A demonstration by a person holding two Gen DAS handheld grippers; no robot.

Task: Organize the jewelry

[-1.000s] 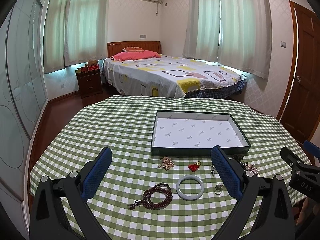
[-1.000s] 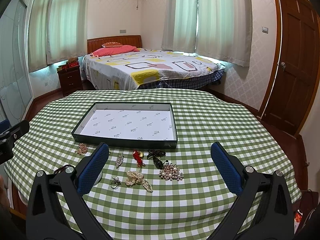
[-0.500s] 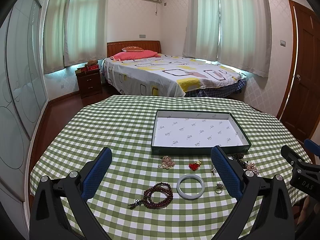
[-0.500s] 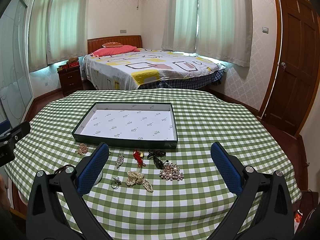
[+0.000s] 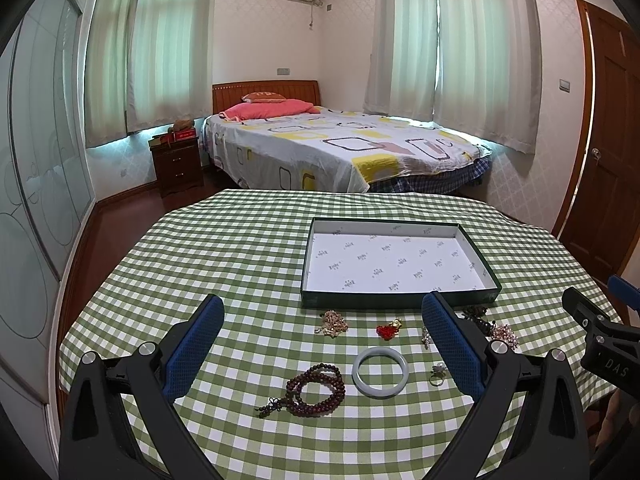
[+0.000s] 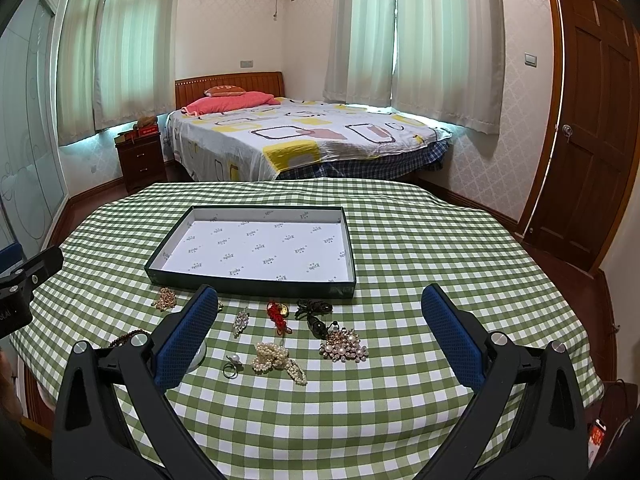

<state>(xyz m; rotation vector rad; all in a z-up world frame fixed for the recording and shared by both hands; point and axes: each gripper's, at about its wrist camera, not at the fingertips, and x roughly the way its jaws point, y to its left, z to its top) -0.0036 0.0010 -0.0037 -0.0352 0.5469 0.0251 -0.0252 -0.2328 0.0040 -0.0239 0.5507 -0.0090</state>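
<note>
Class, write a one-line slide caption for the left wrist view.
Open left gripper above checked table: bead bracelet, jade bangle and small jewelry lie before an empty tray.

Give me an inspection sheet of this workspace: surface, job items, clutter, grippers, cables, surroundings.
Surface: table under a green checked cloth, flat.
Job's things: tray holds nothing. Loose on the cloth in front of it: bead bracelet, bangle, red charm, gold piece, ring, pearl strand, pearl brooch, crystal drop, dark cord.
Clutter: nothing seen.
Grippers: left gripper and right gripper both open, fingers holding nothing, above the near edge.
Cables: nothing seen on the table.
Surroundings: bed, nightstand, door, curtained windows.
</note>
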